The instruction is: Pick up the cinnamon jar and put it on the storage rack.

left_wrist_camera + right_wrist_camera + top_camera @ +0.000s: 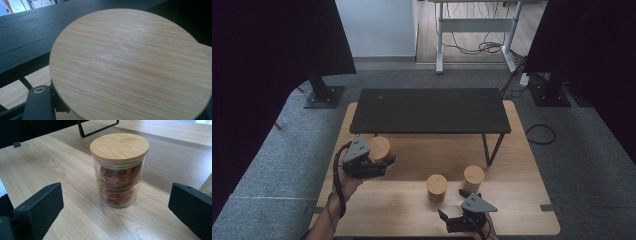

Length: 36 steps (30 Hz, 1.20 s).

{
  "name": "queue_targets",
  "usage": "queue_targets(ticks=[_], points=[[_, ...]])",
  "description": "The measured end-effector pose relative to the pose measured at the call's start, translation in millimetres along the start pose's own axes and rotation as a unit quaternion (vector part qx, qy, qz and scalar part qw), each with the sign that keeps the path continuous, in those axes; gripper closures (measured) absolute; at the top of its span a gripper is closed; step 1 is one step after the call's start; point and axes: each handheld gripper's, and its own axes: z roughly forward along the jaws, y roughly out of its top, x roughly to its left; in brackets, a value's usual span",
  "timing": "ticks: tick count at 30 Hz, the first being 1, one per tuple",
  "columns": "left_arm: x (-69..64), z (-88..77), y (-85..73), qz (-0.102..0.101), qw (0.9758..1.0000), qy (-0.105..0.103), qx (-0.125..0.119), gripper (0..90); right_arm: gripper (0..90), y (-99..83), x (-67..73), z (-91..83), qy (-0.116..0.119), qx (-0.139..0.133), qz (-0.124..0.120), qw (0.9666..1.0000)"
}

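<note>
Left gripper (384, 161) clamped on lidded jar (379, 148), near shelf (427, 110); right gripper (452, 205) apart. Next, probably: lift onto shelf.

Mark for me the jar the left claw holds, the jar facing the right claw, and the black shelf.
Held jar (130, 65): left gripper view, on its bamboo lid.
Red-filled jar (119, 182): right gripper view, on its glass wall.
Black shelf (429, 110): high view, on its bare top.
</note>
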Motion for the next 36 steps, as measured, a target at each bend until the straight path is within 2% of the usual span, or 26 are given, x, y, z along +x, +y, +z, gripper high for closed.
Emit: queue_targets(ticks=[26,36], points=[[1.9,-0.8,7.9,0.001,1.0,0.001,-0.004,25.3,0.0,0.1,1.8,0.4,-0.002,0.0,-0.003,1.0],[2.6,2.4,17.4,0.012,0.9999,0.001,-0.001,25.4,0.0,-0.1,1.7,0.4,-0.002,0.0,-0.003,1.0]])
